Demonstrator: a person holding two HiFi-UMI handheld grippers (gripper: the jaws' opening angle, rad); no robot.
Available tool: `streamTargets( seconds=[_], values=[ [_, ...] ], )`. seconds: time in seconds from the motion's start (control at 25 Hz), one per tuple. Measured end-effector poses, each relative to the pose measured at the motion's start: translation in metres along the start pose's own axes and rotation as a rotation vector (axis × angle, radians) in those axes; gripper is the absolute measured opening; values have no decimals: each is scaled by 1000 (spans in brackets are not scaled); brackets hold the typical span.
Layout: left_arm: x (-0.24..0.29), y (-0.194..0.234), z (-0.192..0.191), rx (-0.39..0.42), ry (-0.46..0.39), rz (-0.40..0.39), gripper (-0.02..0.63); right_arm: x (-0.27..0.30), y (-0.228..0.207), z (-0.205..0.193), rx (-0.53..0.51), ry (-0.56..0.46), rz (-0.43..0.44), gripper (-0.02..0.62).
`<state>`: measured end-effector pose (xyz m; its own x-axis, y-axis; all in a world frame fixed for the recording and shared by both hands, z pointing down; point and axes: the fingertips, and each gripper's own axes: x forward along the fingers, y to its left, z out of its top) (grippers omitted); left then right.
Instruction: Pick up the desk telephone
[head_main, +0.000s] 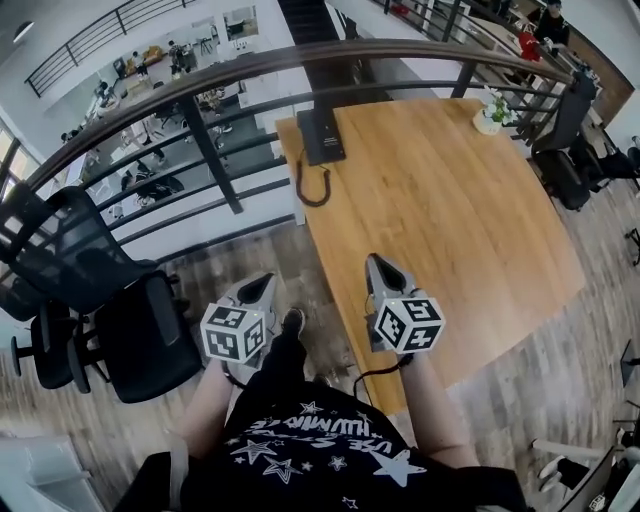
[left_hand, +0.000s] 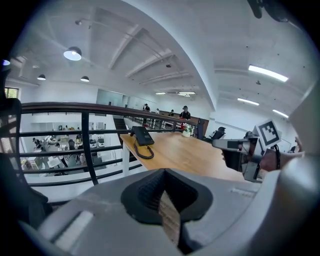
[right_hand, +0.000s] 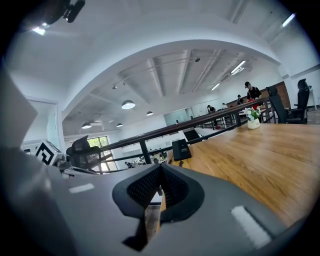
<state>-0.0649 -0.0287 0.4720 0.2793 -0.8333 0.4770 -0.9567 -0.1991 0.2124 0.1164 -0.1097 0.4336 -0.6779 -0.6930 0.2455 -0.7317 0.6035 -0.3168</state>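
While both tongs, left (head_main: 260, 287) and right (head_main: 380, 268), are closed and empty by the counter's (head_main: 450, 230) near edge, the phone (head_main: 320, 135) sits well apart at its far left corner, cord (head_main: 312, 188) looped beside it; probably light, rigid, slick plastic with a loose handset, so clamp across the base's sides

Black desk telephone (head_main: 320, 135), tan table (head_main: 450, 220)

Left gripper (head_main: 262, 285) jaws together, empty; right gripper (head_main: 378, 263) seemingly likewise.
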Motion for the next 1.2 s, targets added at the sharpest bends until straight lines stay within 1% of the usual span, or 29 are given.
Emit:
streamTargets(
  seconds=[0.24,0.44,0.64,0.88,1.04,1.2],
  values=[
    [50,30,33,12,13,-46,2,43,-32,12,23,12,-71,2],
    [100,67,63,9,28,-74,2,101,-63,31,24,17,-115,2],
    [149,100,90,21,45,-111,2,159,-82,50,37,24,-127,2],
    [192,127,122,12,53,-145,2,206,-97,70,41,33,-151,2],
    [217,139,133,8,74,-165,2,230,-108,76,55,39,-171,2],
    [239,149,140,-14,110,-190,2,252,-117,78,59,55,-184,2]
  ],
)
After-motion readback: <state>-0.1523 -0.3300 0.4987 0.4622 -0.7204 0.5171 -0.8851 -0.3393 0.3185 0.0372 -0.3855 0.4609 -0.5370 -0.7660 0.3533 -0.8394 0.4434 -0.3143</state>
